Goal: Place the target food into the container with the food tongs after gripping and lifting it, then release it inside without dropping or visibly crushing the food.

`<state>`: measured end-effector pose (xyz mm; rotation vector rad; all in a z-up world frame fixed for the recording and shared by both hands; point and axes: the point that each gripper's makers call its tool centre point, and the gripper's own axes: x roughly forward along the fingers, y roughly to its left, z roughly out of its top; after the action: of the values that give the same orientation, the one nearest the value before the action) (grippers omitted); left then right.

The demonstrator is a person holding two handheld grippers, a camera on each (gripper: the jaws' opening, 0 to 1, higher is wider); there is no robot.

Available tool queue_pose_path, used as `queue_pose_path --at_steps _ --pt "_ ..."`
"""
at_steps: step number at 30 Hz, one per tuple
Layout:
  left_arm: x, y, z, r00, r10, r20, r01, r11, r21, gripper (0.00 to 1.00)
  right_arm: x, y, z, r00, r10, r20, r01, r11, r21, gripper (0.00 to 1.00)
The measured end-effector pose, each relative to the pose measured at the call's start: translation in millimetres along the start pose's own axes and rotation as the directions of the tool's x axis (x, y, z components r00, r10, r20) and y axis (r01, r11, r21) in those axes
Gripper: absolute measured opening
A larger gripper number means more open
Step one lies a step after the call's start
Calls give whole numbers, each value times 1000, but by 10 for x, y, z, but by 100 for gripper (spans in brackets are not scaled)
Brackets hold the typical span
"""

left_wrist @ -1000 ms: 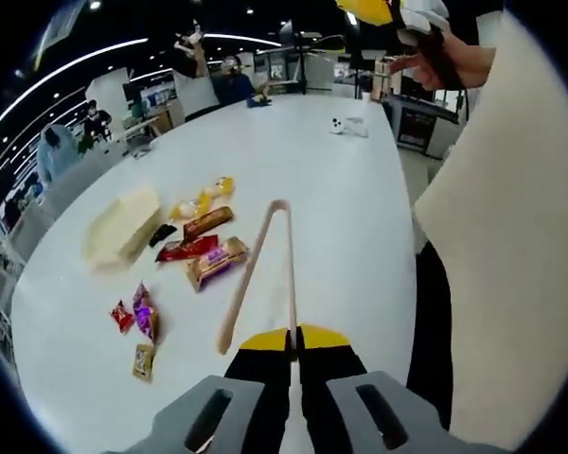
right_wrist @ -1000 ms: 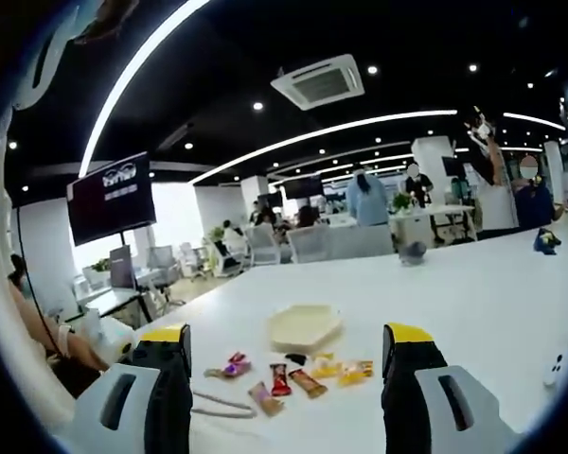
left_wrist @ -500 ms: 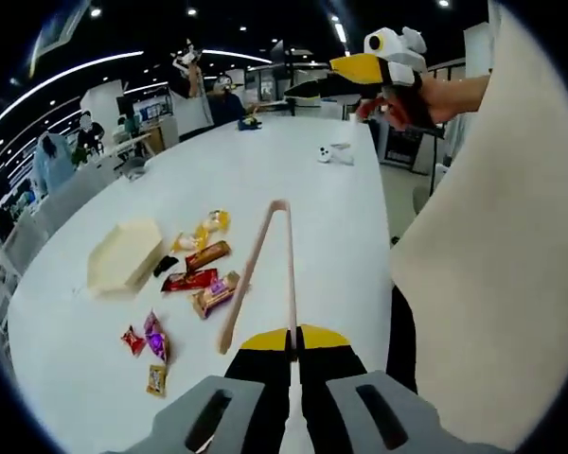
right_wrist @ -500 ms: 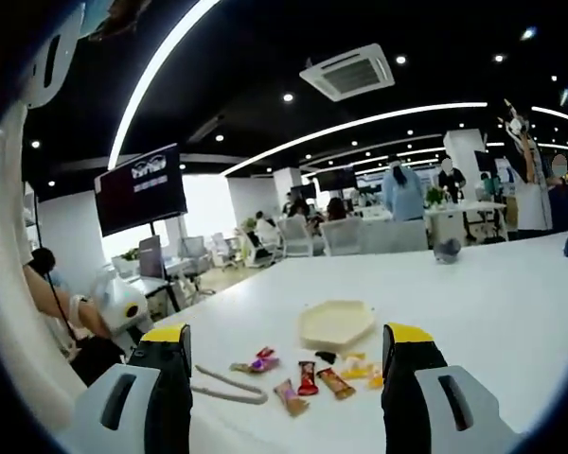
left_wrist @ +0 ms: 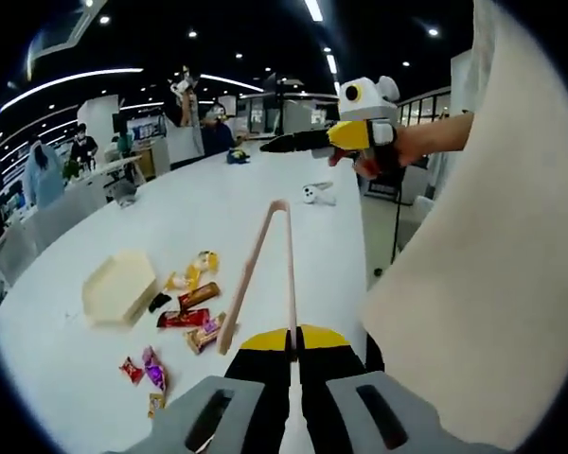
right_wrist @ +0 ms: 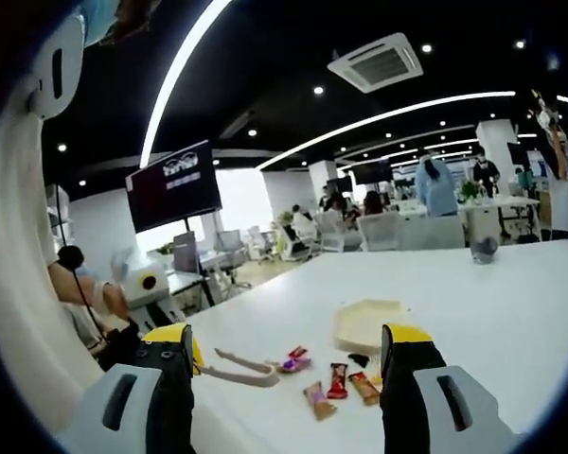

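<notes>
Big white table [left_wrist: 227, 203], shallow cream hexagonal tray container [left_wrist: 119, 287] on it toward the view's left. Left gripper [left_wrist: 291, 342] is clamped on the handle end of the long beige wooden food tongs [left_wrist: 258, 270], which run straight forward from its jaws. The tong tips hang above the table, and the cluster of small wrapped snack bars and candies [left_wrist: 191, 307] lies just left of the tips, between them and the tray. Which wrapper is the target: can't tell. Left tool is nearer. Right gripper [left_wrist: 308, 142], yellow-tipped, is held high and well apart, jaws spread wide and empty in the right gripper view. Versus earlier: right gripper has come lower into the left gripper view; snacks seem unshifted.
</notes>
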<state>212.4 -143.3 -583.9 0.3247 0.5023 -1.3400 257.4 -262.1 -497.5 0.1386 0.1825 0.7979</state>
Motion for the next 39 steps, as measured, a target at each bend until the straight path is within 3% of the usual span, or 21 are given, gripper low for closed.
queue_pose_path --at_steps 9,18,24,27,32,39 --pt "-160 -86 327 996 -38 83 37 999 12 0 144 253 -58 986 147 -73 -150 988 -26 79" --pt "-282 -271 654 980 -96 173 92 995 30 0 232 504 0 962 260 -81 -260 965 3 77" --pt "-287 -296 726 975 -111 195 107 994 32 0 273 636 91 947 316 -64 -315 949 30 74" --pt "-283 -332 755 972 -127 199 123 992 35 0 283 738 96 930 359 -81 -357 933 35 73" --pt "-278 -376 831 966 -147 213 141 989 41 0 289 804 121 921 380 -82 -380 925 28 72" --pt "-255 -449 911 961 -185 204 175 982 70 0 286 887 58 902 410 -137 -416 909 -21 64"
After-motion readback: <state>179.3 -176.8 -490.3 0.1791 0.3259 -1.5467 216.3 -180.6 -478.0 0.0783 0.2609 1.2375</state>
